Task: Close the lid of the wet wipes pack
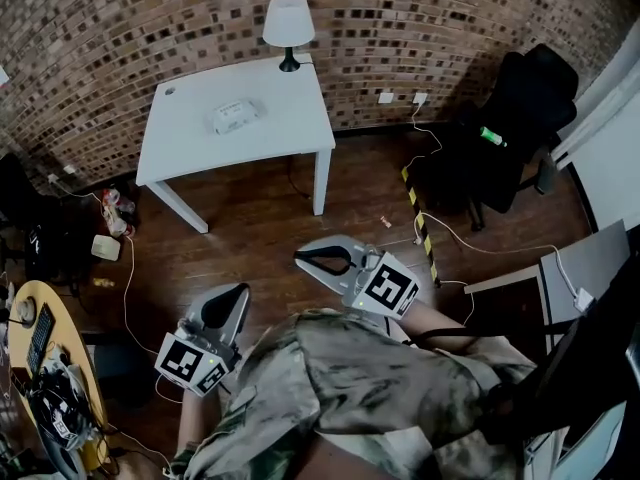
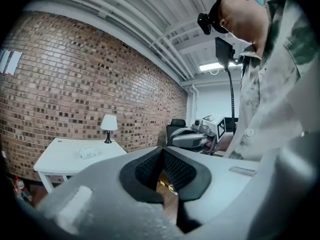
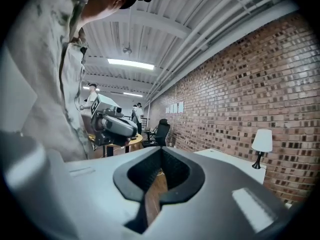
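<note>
Head view puts the left gripper (image 1: 228, 303) low by the person's body, its jaws pressed together on nothing; the left gripper view shows only floor through the hollow behind the tips. Up and across the floor stands the table (image 1: 190, 128), with the pack (image 1: 235, 117) lying flat near its middle, well apart from both tools. It is too small here to tell how its lid sits. The lamp (image 1: 288, 26) stands at the table's back edge, near the pack. The right gripper (image 1: 318, 259) is also drawn in close, its jaws likewise together and empty. Further right, cables (image 1: 440, 230) trail over the floor.

The task looks not yet begun. I judge the main risks to be these: the pack is probably light, so a push on the lid from one tool could slide it across the smooth top instead of snapping it down; a wide reach could knock the lamp; and the walk to the table could snag a cable.
</note>
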